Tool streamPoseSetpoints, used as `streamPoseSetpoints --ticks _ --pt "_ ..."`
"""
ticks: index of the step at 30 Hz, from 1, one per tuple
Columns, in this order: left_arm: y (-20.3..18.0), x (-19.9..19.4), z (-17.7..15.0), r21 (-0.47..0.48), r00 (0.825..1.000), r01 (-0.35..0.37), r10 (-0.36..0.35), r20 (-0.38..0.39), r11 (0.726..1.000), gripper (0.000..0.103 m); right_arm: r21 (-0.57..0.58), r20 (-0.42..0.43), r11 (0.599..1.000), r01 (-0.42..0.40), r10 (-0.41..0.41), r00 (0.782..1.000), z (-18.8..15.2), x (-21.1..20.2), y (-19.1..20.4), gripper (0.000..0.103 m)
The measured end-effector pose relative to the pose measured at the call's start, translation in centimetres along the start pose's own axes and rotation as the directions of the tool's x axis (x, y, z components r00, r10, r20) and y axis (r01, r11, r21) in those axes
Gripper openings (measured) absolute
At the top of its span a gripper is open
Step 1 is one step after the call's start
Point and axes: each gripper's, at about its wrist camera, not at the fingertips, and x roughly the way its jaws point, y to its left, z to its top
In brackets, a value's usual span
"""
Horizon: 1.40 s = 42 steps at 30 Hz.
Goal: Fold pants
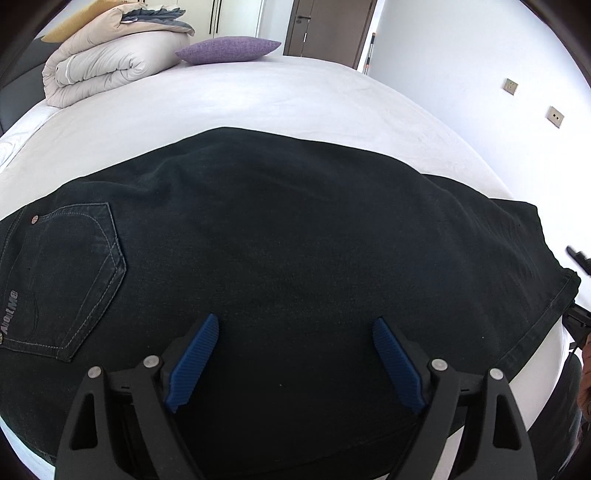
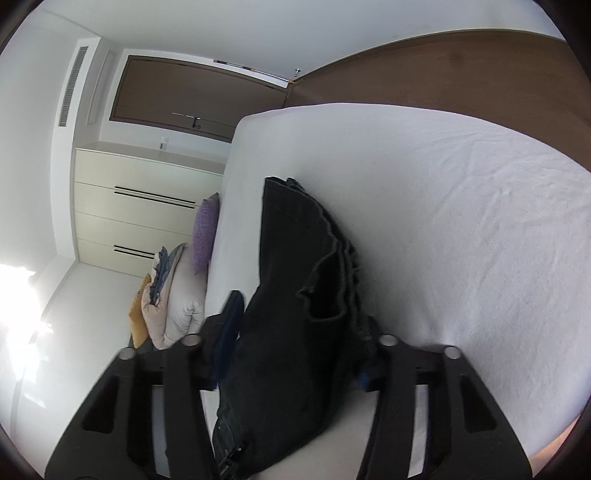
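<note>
White bed [image 1: 258, 96] fills both frames, black pants [image 1: 280, 229] spread across the lower half. Left tongs [image 1: 295, 360] gape wide over the fabric, gripping nothing; right tongs [image 2: 291, 343] are clamped on a bunched pants edge

- pants [image 1: 280, 229]: dark, near-black denim, matt, fine woven grain; pale stitching around the back pocket [image 1: 77, 280] and a small shiny metal rivet [image 1: 34, 219] at its corner
- bed [image 1: 258, 99]: white cloth sheet, matt, lightly creased
- left gripper [image 1: 295, 363]: matt black plastic frame with dull silver metal pins; fingers [image 1: 195, 363] faced with ribbed blue pads, rubbery in look
- right gripper [image 2: 291, 354]: same matt black plastic, metal pins
- cushion [image 1: 229, 50]: purple cloth, coarse weave
- duvet [image 1: 107, 62]: beige cloth, soft, puffy, matt
- door [image 1: 328, 29]: brown wood-look, smooth
- drawers [image 2: 147, 206]: cream, smooth, low sheen
</note>
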Motion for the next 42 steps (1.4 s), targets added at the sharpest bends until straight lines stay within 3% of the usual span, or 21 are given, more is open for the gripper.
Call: streamPoseSetpoints --ticks 7,19,23,26,29,30,34,35,37,39,42 --pt "0.2 0.0 0.2 -0.001 1.0 0.0 0.0 0.004 1.0 0.087 0.015 -0.004 1.0 0.014 -0.014 1.0 0.6 1.3 -0.2 0.014" --pt "0.6 -0.9 -1.0 -0.001 1.0 0.001 -0.001 0.008 1.0 0.087 -0.057 -0.002 0.997 0.056 -0.056 0.998 0.5 1.7 0.9 0.009" --pt "0.5 -1.1 -1.1 0.001 1.0 -0.001 0.001 0.015 1.0 0.089 -0.146 0.013 0.984 0.1 -0.099 0.995 0.1 2.1 2.8 0.009" --pt "0.6 -1.2 -1.1 -0.006 1.0 0.007 -0.007 0.021 1.0 0.091 -0.267 0.028 0.951 0.155 -0.153 0.988 -0.8 2.4 5.1 0.009" --pt "0.9 -1.6 -0.8 -0.039 0.999 0.029 -0.028 0.033 0.999 0.092 -0.457 0.052 0.865 0.206 -0.205 0.977 -2.9 3.4 8.8 0.009" --pt "1.2 -1.8 -0.7 -0.058 0.998 0.043 -0.041 0.038 0.997 0.092 -0.534 0.061 0.818 0.214 -0.216 0.975 -4.2 3.9 10.3 0.009" --pt "2.6 -2.8 0.1 -0.177 0.984 0.173 -0.163 0.07 0.969 0.092 -0.787 0.063 0.585 0.198 -0.242 0.968 -10.8 6.4 15.7 0.008" --pt "2.8 -3.1 0.4 -0.205 0.974 0.226 -0.214 0.079 0.952 0.093 -0.827 0.063 0.529 0.188 -0.246 0.967 -12.4 7.1 16.5 0.008" --pt "2.8 -3.2 0.9 -0.235 0.954 0.299 -0.285 0.094 0.925 0.098 -0.91 0.051 0.381 0.161 -0.283 0.958 -16.4 9.2 17.8 0.008" --pt "2.8 -2.8 1.6 -0.281 0.926 0.378 -0.363 0.109 0.882 0.102 -0.944 0.013 0.307 0.12 -0.33 0.944 -19.3 11.2 18.0 0.008" --pt "2.8 -1.2 2.5 -0.355 0.889 0.45 -0.451 0.086 0.82 0.102 -0.955 -0.011 0.279 0.097 -0.363 0.932 -21.4 13.0 17.8 0.008"
